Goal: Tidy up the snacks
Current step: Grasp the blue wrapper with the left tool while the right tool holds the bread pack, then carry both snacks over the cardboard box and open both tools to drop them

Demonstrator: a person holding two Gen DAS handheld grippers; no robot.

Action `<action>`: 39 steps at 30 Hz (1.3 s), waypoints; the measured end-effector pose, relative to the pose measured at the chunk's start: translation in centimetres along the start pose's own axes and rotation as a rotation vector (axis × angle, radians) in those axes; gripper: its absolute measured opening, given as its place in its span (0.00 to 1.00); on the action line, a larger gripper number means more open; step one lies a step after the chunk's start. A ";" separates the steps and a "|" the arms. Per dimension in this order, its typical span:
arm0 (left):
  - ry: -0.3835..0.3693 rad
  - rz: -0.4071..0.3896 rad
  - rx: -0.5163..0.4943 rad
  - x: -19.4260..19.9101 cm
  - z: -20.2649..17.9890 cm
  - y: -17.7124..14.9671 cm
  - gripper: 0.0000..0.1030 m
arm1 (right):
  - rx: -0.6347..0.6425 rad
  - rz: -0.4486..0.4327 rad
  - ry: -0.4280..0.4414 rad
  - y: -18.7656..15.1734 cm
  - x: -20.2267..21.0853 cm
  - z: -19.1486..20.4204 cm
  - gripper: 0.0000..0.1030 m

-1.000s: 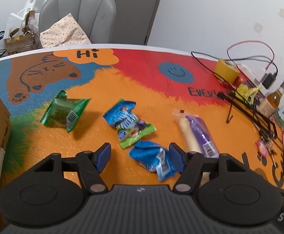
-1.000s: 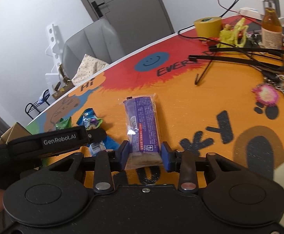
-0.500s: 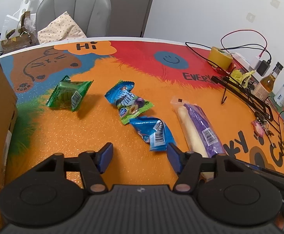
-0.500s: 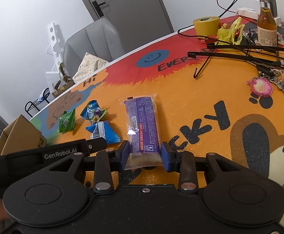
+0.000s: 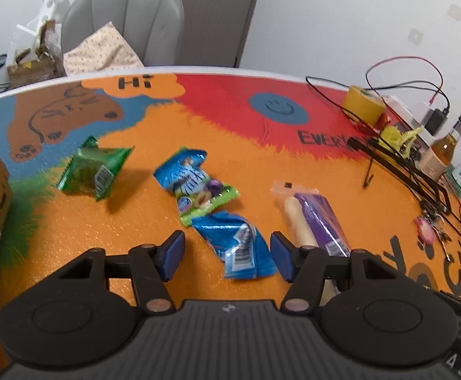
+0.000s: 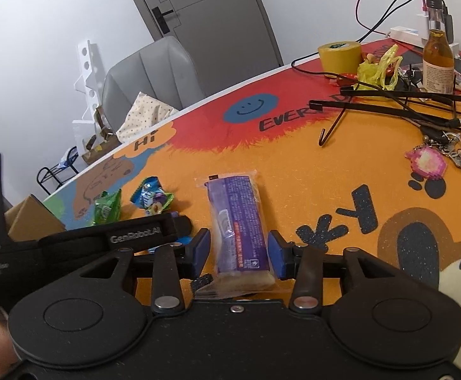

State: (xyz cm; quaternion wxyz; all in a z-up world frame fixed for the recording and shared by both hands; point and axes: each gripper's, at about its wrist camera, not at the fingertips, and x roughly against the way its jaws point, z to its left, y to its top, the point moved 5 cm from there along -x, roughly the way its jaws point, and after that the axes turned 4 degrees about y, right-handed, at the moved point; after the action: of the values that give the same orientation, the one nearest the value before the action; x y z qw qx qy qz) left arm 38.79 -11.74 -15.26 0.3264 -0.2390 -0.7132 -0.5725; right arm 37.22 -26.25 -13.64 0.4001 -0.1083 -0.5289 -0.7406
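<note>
While the right gripper [image 6: 239, 255] lets its jaws spread, the purple snack bar [image 6: 238, 221] lies flat on the orange tabletop [image 6: 309, 183] between them; a gap shows on each side, so the pads no longer press it. If that hand lifts or drags back carelessly, a pad could probably catch the crinkled clear seal at the bar's near end and skew the packet.

The left gripper [image 5: 227, 258] hovers with its jaws standing apart, holding nothing; the blue barcode packet [image 5: 236, 245] lies between the pads and slightly beyond them, apparently untouched. Closing from here risks pinching only the loose foil, which I judge would slip or tear out. This packet's far end touches or overlaps the blue-and-green snack packet [image 5: 195, 186], so a pull might drag that one along. The left tool's right pad sits just beside the purple bar, and the two tools crowd each other: in the right wrist view the left tool's black arm crosses right by the right gripper's left pad, so a collision seems possible.

Farther left lies a green snack packet [image 5: 92, 171], with a cardboard box [image 6: 29, 218] at the left edge. Far right, black wire hangers [image 6: 404, 101], keys [image 6: 452, 155], a yellow tape roll [image 6: 339, 53] and a bottle [image 6: 438, 60] clutter the table, well apart from the snacks.
</note>
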 end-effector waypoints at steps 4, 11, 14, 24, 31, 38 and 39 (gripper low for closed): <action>0.005 -0.008 -0.013 0.0 0.3 0.0 0.45 | 0.013 0.023 -0.014 -0.2 -1.1 0.1 0.45; -0.024 -0.011 -0.021 0.4 1.1 -0.2 0.30 | 0.050 0.014 -0.032 -0.3 -1.8 0.8 0.50; -0.042 -0.010 -0.017 0.9 1.5 -0.4 0.29 | 0.092 0.017 -0.064 -0.6 -1.9 1.4 0.48; -0.057 -0.038 -0.042 3.8 2.6 -1.1 0.29 | 0.047 0.000 -0.068 -1.7 -0.3 2.2 0.30; -0.057 -0.067 -0.033 6.6 4.1 -1.5 0.29 | 0.057 -0.035 -0.047 -1.9 1.6 3.9 0.29; -0.049 -0.106 -0.025 9.4 5.7 -1.5 0.29 | 0.048 -0.072 -0.022 -1.8 3.5 5.5 0.29; -0.049 -0.111 -0.023 9.7 5.9 -1.5 0.29 | 0.048 -0.077 -0.019 -1.8 3.7 5.7 0.29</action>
State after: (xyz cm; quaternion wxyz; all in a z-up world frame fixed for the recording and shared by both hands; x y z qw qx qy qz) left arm 30.09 -6.66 -9.82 0.2738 -0.2167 -0.7264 -0.5919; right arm 32.02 -22.83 -10.31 0.3687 -0.0851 -0.5541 -0.7415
